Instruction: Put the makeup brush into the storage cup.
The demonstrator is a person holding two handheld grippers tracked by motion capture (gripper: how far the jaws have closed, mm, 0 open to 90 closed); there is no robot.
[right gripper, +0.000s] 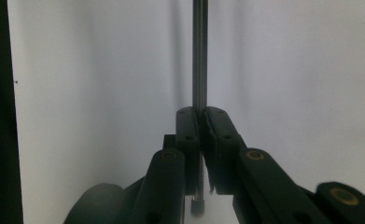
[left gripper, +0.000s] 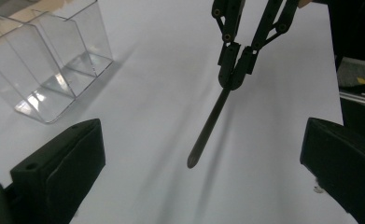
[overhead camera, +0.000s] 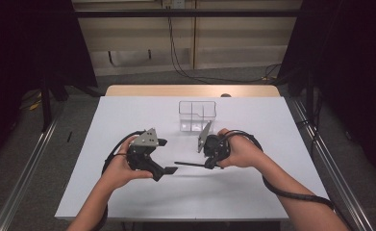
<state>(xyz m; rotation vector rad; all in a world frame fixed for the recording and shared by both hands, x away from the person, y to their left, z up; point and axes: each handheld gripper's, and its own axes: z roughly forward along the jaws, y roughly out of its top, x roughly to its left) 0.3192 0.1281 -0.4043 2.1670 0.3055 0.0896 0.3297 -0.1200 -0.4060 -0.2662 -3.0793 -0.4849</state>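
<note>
Black and spread wide, the left tool (overhead camera: pixel 169 169) holds nothing and faces the rod's free tip. The thin dark rod (overhead camera: pixel 189 163) runs roughly level above the white table (overhead camera: pixel 128 197), between the two tools. The right tool (left gripper: pixel 236 70) is clamped on the rod's near end. Behind them stands a clear divided container (overhead camera: pixel 197 115). For a clean handover, the left tool should likely straddle the rod near its tip, square to the shaft, and close firmly before the right tool releases.
</note>
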